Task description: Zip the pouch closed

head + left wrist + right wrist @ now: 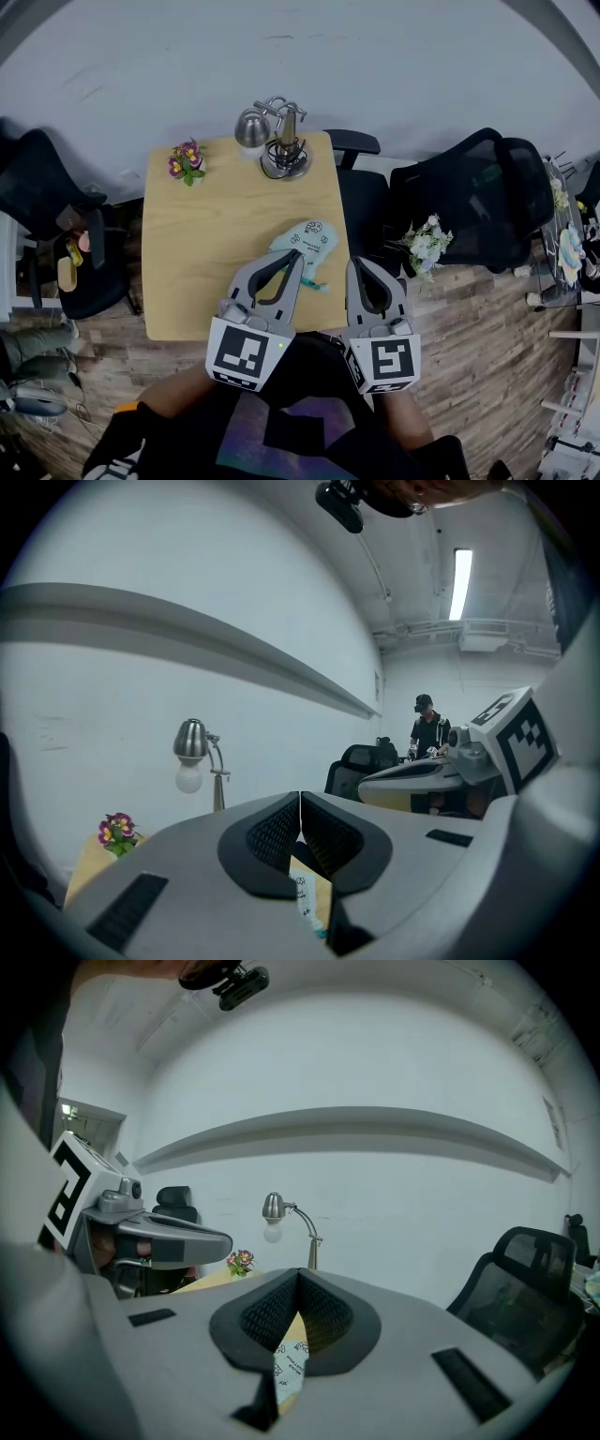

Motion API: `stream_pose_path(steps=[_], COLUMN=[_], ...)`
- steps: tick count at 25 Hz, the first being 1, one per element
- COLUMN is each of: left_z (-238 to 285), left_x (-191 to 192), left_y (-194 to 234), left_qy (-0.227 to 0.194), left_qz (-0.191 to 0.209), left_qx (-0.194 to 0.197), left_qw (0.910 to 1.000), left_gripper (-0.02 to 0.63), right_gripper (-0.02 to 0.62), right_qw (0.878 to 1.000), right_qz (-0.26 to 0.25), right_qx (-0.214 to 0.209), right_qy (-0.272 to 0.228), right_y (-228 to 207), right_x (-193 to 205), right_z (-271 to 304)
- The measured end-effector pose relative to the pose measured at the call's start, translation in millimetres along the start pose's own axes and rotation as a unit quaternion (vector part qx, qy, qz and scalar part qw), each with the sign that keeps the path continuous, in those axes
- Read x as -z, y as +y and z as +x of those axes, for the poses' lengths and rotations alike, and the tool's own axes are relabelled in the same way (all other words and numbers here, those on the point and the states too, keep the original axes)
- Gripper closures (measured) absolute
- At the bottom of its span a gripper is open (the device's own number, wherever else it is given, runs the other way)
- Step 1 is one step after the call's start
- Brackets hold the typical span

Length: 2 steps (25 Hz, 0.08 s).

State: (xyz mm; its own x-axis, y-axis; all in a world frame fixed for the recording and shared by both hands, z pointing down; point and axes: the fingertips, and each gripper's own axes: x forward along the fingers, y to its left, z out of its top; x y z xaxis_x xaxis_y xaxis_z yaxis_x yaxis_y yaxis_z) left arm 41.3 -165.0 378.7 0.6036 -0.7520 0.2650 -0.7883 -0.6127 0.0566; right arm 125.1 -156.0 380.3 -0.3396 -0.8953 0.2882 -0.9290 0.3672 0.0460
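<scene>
— Any words to read here?
— None. The pouch (309,240) carries small dark print, too tiny to make out.
— And the cubes?
— The cube (246,354) on the left gripper (298,255) and the cube (387,361) on the right gripper (359,263) show only black-and-white square markers.

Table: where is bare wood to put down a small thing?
The widest bare wood of the table is its left half, between the flowers at the far corner and the near edge. A smaller patch lies between the lamp and the pouch. Crowded: the near right corner, with the pouch, the left gripper and the right gripper.
</scene>
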Motion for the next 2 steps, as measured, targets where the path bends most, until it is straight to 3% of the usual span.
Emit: stream_pose_path(steps=[2], left_z=[0.6], left_x=[-2.0], left_y=[1.2], left_qy=[-0.008], left_qz=[0.008], left_qx=[0.000], left_qw=[0.9999], left_gripper=[0.594], right_gripper=[0.581], right_qw=[1.000], right_qz=[0.000], right_qx=[0.001], right_qy=[0.001], right_y=[0.2], right_x=[0.1], right_z=[0.6])
